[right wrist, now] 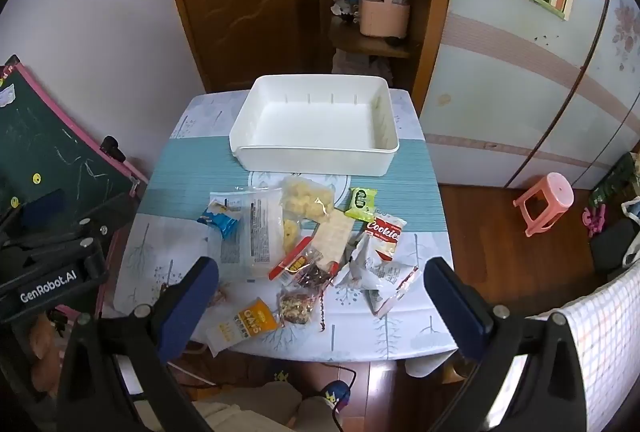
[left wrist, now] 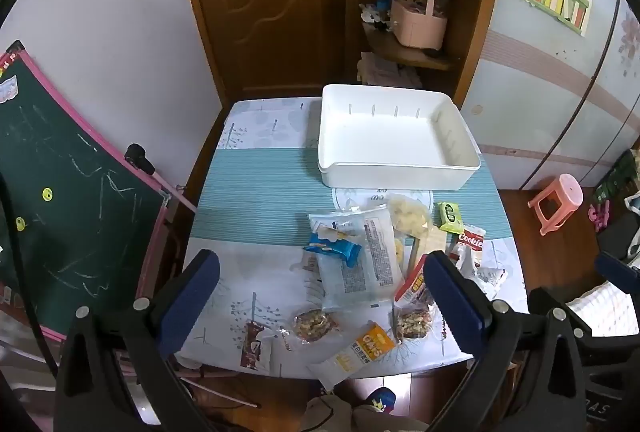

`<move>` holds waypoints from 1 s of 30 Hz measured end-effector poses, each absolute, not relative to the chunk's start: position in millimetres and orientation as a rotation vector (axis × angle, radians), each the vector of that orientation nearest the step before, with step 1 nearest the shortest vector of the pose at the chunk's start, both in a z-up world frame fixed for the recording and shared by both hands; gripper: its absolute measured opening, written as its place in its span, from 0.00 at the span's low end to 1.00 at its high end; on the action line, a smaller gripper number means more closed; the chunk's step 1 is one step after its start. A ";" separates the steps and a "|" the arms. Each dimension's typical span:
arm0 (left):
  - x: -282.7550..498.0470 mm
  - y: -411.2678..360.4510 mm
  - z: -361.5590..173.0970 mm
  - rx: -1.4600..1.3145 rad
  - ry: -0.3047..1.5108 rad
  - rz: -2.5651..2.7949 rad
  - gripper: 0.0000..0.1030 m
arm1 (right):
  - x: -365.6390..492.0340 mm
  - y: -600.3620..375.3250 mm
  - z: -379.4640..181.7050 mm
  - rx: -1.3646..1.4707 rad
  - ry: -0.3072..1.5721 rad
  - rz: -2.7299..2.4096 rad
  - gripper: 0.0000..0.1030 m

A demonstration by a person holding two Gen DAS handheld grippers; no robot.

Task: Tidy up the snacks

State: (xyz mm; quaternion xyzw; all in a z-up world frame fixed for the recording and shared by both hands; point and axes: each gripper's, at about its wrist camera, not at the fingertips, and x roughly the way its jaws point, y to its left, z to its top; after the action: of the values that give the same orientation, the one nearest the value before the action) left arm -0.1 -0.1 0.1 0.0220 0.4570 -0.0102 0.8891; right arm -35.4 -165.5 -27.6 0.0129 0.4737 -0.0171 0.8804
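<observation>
The left gripper (left wrist: pixel 320 280) hangs above the near half of the small cloth-covered table (left wrist: pixel 248 184), its blue-padded jaws spread wide with nothing between them. The right gripper (right wrist: pixel 320 286) hangs likewise, jaws wide apart and gripping nothing.

Seen from the left wrist, a large clear plastic packet with printed text (left wrist: pixel 356 260) lies between the jaws, and a small blue-and-white wrapper (left wrist: pixel 332 248) rests on its left part. Near the fingers, a clear pouch of mixed nuts (left wrist: pixel 312 324) and an orange-and-white oat bar sachet (left wrist: pixel 356 352) lie at the table's near edge. The right finger (left wrist: pixel 452 296) covers part of a red-edged packet (left wrist: pixel 412 284).

From the right wrist, the scattered snacks sit between and ahead of the jaws: a clear bag of pale yellow puffs (right wrist: pixel 308 202), a small green wrapper (right wrist: pixel 361 204), a red-and-white packet marked "Cookie" (right wrist: pixel 384 236) and a crumpled white wrapper (right wrist: pixel 368 272).

Beyond the pile, at the table's far side, stands a shallow white rectangular plastic bin (right wrist: pixel 316 156), with no snack in it. A pink plastic stool (right wrist: pixel 544 202) stands on the floor far right of the jaws.
</observation>
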 end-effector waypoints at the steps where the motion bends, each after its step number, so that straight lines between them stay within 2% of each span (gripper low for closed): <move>1: 0.0 -0.3 -0.1 0.045 0.949 -0.022 0.99 | -35.2 -165.8 -28.2 0.027 0.997 -0.033 1.00; 23: -7.5 -2.2 2.2 0.033 0.968 -0.064 0.99 | -39.5 -165.5 -24.8 0.046 0.993 -0.022 0.99; 30: -8.8 -2.2 1.8 0.033 0.966 -0.064 0.99 | -44.1 -168.1 -21.3 0.059 0.987 -0.009 0.95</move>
State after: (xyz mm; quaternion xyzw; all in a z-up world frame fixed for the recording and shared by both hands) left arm -8.8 -2.2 1.8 0.0158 0.4645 -0.0307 0.8849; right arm -44.1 -168.1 -21.3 0.0283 0.4738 -0.0045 0.8802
